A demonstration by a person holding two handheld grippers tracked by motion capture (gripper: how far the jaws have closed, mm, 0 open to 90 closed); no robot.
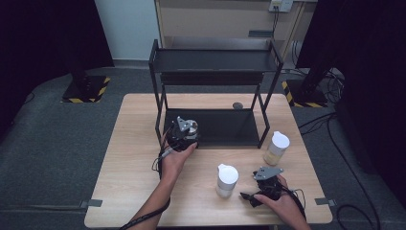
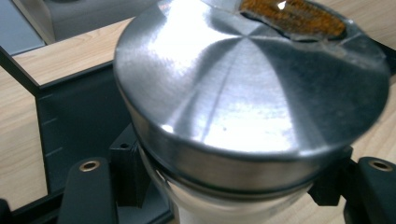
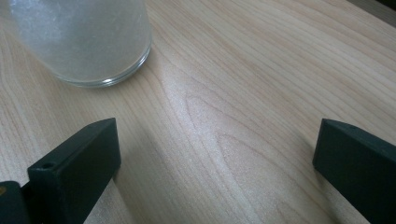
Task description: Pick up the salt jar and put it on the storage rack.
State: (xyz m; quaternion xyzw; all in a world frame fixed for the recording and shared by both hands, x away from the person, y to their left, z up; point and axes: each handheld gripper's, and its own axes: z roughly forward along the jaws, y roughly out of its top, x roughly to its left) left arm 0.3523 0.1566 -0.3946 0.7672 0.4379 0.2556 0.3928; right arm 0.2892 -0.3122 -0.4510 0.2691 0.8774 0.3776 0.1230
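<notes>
Nearest to me in the high view is the right gripper [image 1: 253, 196], resting on the table [image 1: 129, 191] by its front edge with its fingers spread wide and nothing between them; its own view shows bare wood in the gap and the base of a frosted jar [image 3: 84, 42] just past the left finger [image 3: 77, 172]. That jar is the white-lidded jar [image 1: 226, 179] standing just to the left of the right gripper, upright, untouched. Farther on, my left gripper [image 1: 184, 136] sits at the front left corner of the black rack [image 1: 215, 62], and its fingers are clamped on the metal-lidded jar [image 1: 192, 127] — in the left gripper view they grip the glass neck right under the steel lid [image 2: 252, 79], one finger on each side. The jar's long axis runs upright, and I judge it hangs over the front lip of the rack's lower shelf [image 1: 225, 127], so what the coming move turns on is that the shelf lies ahead and slightly to the right of the fingers — a short push forward and then down should seat it. The left hand is plainly the nearer one to the rack. Counting: three jars — one held, one by the right gripper, and a beige-filled jar [image 1: 276, 148] off the rack's right front leg — two shelves on one rack, and one small dark disc [image 1: 237, 105] on the table behind it.
</notes>
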